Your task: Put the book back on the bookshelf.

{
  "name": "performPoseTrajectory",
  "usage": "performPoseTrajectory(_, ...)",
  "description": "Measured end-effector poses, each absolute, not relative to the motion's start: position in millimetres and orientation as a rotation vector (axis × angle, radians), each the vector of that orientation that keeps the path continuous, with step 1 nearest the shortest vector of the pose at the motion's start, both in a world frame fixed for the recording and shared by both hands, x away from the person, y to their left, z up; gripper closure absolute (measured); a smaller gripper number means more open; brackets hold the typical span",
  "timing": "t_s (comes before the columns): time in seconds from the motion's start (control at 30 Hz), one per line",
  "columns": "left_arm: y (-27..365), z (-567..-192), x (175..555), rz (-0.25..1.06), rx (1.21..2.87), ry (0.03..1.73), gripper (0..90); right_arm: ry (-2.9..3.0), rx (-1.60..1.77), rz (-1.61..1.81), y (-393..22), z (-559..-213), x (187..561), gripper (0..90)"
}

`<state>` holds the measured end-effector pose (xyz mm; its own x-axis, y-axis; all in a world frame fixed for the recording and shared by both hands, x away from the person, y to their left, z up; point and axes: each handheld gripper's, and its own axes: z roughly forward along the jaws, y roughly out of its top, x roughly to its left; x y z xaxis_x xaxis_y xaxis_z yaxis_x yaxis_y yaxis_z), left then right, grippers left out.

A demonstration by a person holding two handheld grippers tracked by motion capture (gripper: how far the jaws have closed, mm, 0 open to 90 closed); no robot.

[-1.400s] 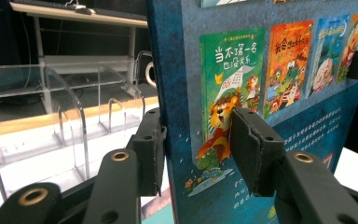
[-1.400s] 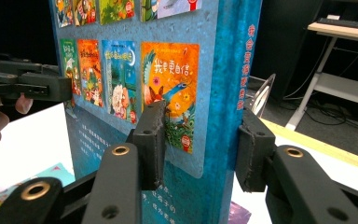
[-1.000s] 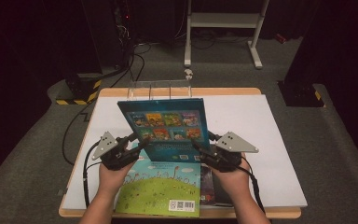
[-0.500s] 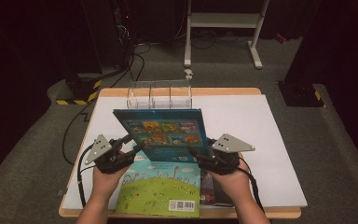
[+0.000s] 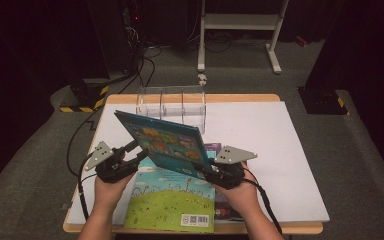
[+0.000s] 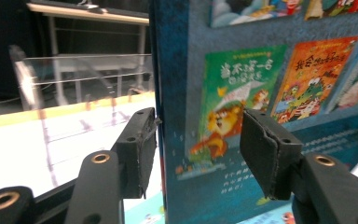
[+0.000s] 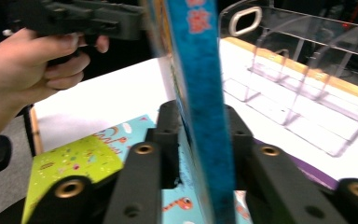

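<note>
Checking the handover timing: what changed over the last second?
The blue book tipped from facing the camera to slanting left-high. The right gripper has just closed onto its lower edge; the left gripper opened, jaws straddling it. The green book and clear rack stayed put.

1. High view sits above the near edge of the bench (image 5: 260, 125), looking forward and down.
2. Left gripper view rides super close, facing the blue book (image 6: 261, 93) cover.
3. Right gripper view looks along the book's edge; both gripper views catch the clear rack (image 7: 307, 70) farther off.
</note>
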<state>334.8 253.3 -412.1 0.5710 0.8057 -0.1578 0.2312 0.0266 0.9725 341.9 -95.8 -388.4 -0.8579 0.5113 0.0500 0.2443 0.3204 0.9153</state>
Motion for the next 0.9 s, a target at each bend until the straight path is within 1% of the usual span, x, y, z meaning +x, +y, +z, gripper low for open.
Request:
performPoseTrajectory(0.1,263,-411,335,0.564,1.495,0.951,45.3,2.323,0.635,1.522,-86,-391,338,82.7)
performPoseTrajectory(0.17,265,-411,335,0.564,1.491,0.955,45.2,2.315,0.686,1.516,-80,-392,341,82.8)
performPoseTrajectory(0.4,265,-403,332,0.56,1.49,0.926,40.1,2.295,0.724,1.519,-62,-396,353,82.8)
performPoseTrajectory(0.57,256,-394,327,0.499,1.47,0.883,34.6,2.294,0.711,1.494,-40,-399,358,82.7)
performPoseTrajectory(0.73,242,-383,317,0.497,1.485,0.816,27.7,2.292,0.703,1.469,-19,-402,362,82.5)
performPoseTrajectory(0.9,238,-376,310,0.54,1.486,0.787,26.7,2.298,0.686,1.45,-1,-404,364,82.4)
